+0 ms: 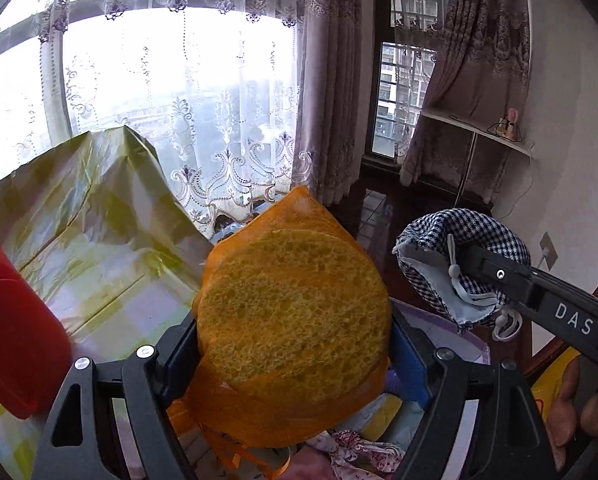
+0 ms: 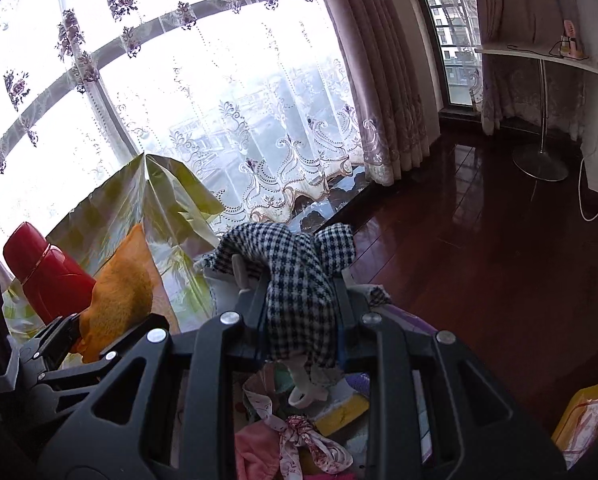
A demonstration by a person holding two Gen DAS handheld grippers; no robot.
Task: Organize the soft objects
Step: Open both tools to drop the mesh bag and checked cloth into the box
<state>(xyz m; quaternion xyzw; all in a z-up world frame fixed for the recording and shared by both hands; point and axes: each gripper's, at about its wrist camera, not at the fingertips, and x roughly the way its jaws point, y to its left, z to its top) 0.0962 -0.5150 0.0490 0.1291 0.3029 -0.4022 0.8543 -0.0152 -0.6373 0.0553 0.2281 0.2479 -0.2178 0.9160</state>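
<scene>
A round yellow sponge in an orange net bag (image 1: pixel 295 312) fills the middle of the left wrist view. My left gripper (image 1: pixel 295 344) is shut on it, with a jaw pressing on each side. To the right, my right gripper (image 1: pixel 475 258) holds a dark-and-white checked drawstring pouch (image 1: pixel 431 240) in the air. In the right wrist view this pouch (image 2: pixel 295 264) drapes over and between the jaws of the right gripper (image 2: pixel 299 300), which is shut on it. The netted sponge (image 2: pixel 119 292) and the left gripper (image 2: pixel 79 332) show at the left edge there.
A red flask (image 2: pixel 47 272) stands on a table under a green checked cloth (image 1: pixel 99 220) on the left. Below both grippers lies a pile of soft things: a floral fabric (image 2: pixel 299 432), a pink cloth (image 2: pixel 255 452), a yellow sponge (image 2: pixel 343 412). Dark wooden floor (image 2: pixel 479 260) spreads right.
</scene>
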